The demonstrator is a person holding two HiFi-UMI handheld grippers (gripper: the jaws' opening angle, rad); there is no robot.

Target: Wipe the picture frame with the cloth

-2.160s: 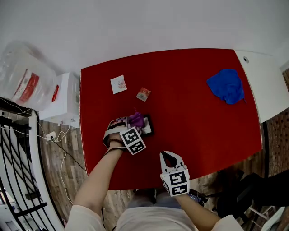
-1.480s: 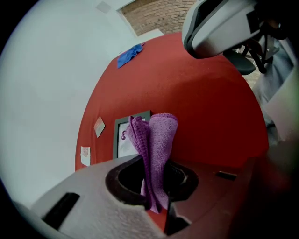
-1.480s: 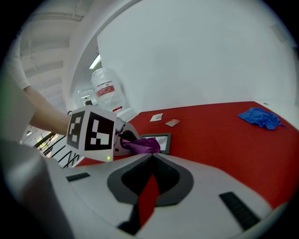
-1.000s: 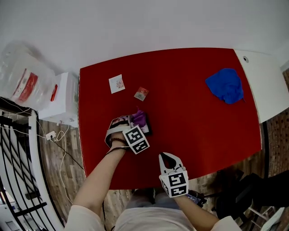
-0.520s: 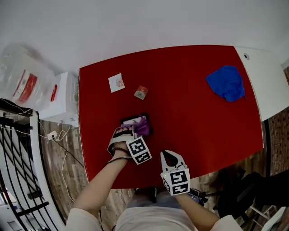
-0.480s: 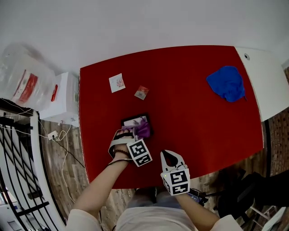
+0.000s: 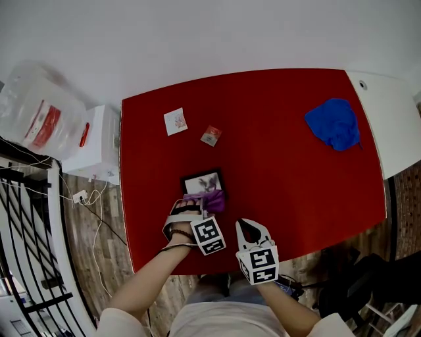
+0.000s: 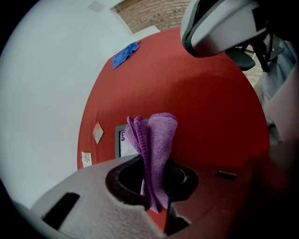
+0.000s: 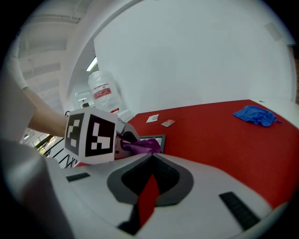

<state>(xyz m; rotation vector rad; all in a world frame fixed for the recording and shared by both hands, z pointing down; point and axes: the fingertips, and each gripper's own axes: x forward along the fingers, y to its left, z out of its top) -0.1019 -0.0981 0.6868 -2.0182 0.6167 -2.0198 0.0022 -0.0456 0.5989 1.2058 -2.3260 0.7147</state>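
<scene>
Head view: clamping the purple cloth [image 7: 212, 203] in the left gripper [image 7: 201, 210], at the 6 o'clock edge of the picture frame [image 7: 202, 181] on the red table [image 7: 283, 164]. Holding the right gripper [image 7: 248, 228] at 5 o'clock from the frame.

Left gripper view: pinching the folded cloth [image 8: 156, 140] tightly between the jaws.

Right gripper view: pressing the jaws together, gripping nothing.

1. I seem to be in a plain workroom or office.
2. My red table [image 7: 296, 184] stands against a bare white wall [image 7: 210, 33] on a wood-plank floor [image 7: 99, 230].
3. Loose cables [image 7: 85, 197] lie beside a black metal rack [image 7: 26, 250], and a brick wall [image 8: 149, 14] stands beyond.
</scene>
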